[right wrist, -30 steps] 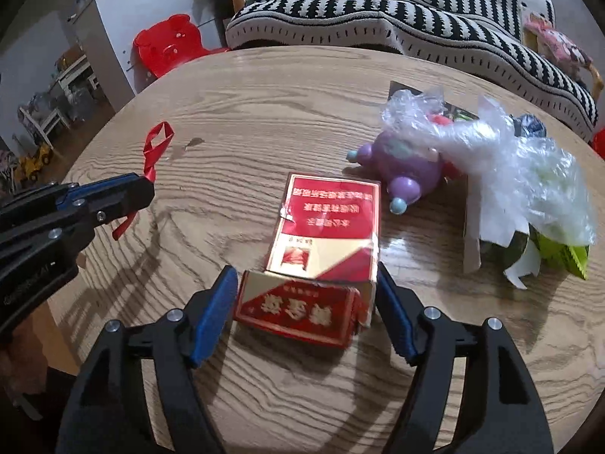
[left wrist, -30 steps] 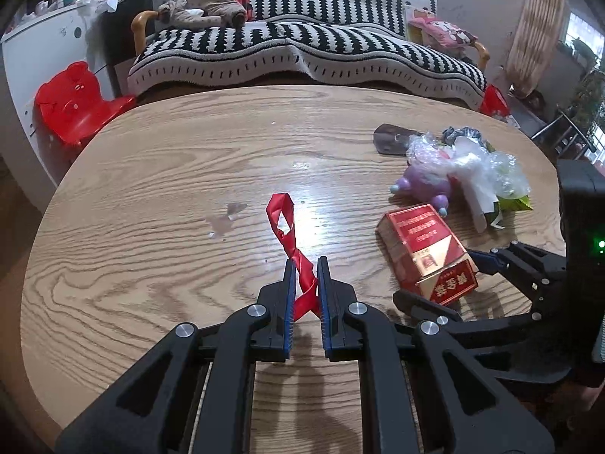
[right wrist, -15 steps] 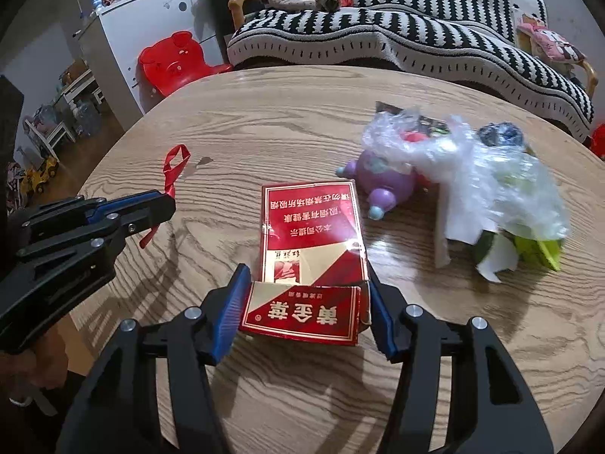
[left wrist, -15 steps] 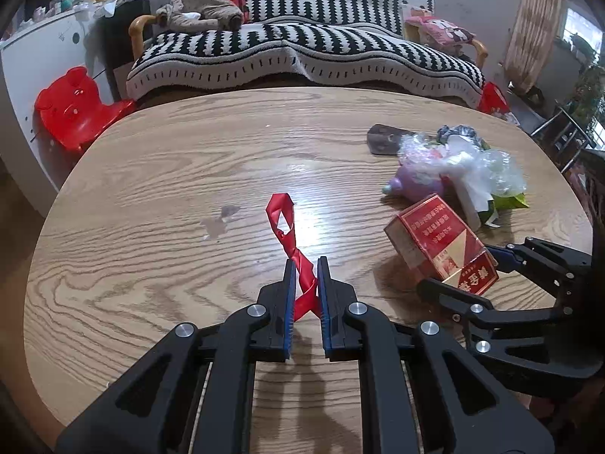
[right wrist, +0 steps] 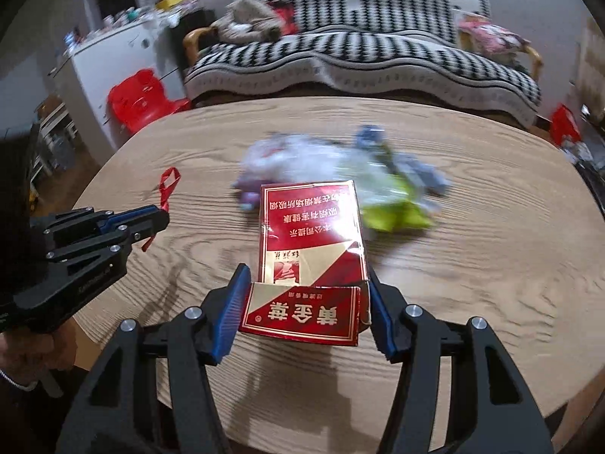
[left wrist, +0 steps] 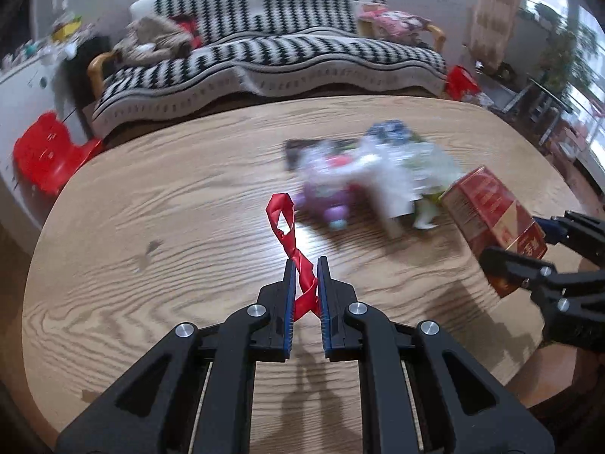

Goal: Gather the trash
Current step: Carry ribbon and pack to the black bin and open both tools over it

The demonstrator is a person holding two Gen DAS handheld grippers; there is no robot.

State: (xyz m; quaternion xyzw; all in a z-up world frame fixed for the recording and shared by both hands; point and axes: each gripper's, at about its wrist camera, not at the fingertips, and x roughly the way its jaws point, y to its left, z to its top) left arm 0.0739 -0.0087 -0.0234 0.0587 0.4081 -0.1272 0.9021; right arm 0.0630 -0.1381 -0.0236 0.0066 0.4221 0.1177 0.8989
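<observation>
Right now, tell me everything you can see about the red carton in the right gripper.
The red carton looks like thin printed cardboard, red and gold with white Chinese lettering. Its near end flap is creased. The right gripper clamps it by both sides, blue fingers pressing its near end, holding it clear above the wooden table.

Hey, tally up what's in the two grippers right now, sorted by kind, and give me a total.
Ribbon: 1, the red ribbon pinched in the left gripper.
Carton: 1, the red cigarette carton clamped in the right gripper.
Total: 2.
</observation>
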